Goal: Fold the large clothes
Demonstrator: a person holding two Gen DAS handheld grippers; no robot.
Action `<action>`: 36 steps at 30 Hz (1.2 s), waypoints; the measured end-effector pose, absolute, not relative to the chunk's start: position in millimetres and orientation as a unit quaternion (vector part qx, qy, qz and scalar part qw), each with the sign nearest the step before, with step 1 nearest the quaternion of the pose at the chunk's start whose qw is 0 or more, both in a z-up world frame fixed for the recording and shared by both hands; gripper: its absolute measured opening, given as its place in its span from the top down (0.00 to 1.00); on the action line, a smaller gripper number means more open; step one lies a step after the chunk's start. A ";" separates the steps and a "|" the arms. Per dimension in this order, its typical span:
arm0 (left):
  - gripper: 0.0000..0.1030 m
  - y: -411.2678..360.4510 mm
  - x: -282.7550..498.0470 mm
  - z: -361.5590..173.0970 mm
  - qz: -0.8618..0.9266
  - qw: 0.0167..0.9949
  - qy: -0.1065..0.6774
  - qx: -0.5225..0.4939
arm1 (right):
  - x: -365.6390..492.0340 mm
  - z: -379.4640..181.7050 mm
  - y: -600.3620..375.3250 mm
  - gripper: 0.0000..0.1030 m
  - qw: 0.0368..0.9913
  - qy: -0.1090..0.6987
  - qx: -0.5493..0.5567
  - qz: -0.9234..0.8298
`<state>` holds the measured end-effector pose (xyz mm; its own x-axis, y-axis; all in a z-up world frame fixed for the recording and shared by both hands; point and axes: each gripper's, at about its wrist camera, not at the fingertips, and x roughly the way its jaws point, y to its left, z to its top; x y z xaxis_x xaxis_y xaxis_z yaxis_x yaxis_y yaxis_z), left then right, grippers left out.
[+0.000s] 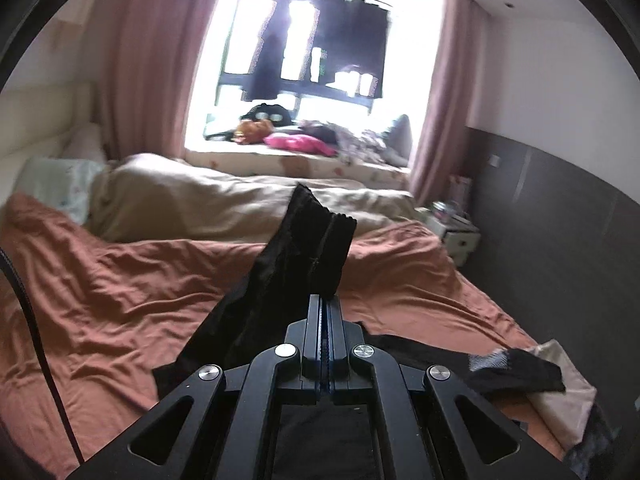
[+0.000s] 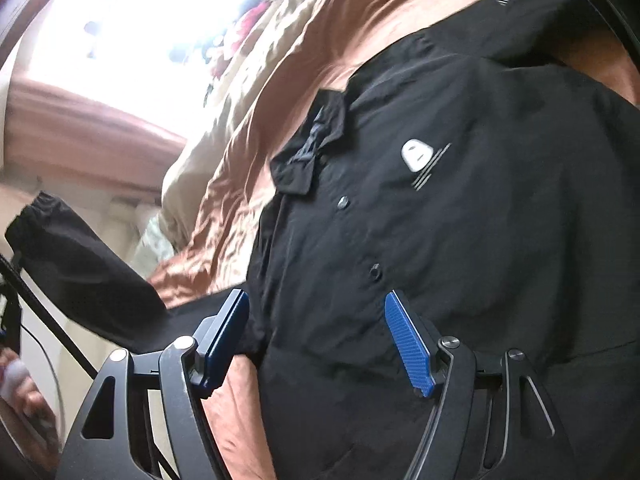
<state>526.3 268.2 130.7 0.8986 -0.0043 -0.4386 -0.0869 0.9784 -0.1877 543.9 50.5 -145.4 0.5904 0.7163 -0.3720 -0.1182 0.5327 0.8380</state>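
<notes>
A black button-up jacket with a white chest logo lies spread on the rust-coloured bed sheet. My left gripper is shut on the cuff end of the jacket's black sleeve and holds it up above the bed. The lifted sleeve also shows at the left of the right wrist view. My right gripper is open, its blue pads standing either side of the jacket's button placket just above the cloth.
The bed sheet is rumpled, with a beige duvet behind it. More clothes lie at the bed's right edge. A white nightstand stands by the grey wall. A window seat holds piled items.
</notes>
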 end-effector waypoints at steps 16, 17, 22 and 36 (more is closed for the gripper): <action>0.60 135.3 646.9 41.0 -0.160 0.920 0.341 -0.111 | 535.7 -175.2 -22.4 0.33 0.760 0.342 0.525 0.172; 0.44 129.0 653.1 29.5 -0.172 0.909 0.361 -0.113 | 534.6 -178.3 -29.6 0.33 0.756 0.340 0.535 0.162; 0.26 129.0 640.8 -5.8 -0.172 0.898 0.388 -0.116 | 532.4 -185.8 -49.4 0.33 0.754 0.325 0.558 0.123; 0.26 248.2 516.8 -44.4 0.022 0.906 0.366 -0.211 | 536.6 -175.4 -37.9 0.33 0.759 0.339 0.532 0.161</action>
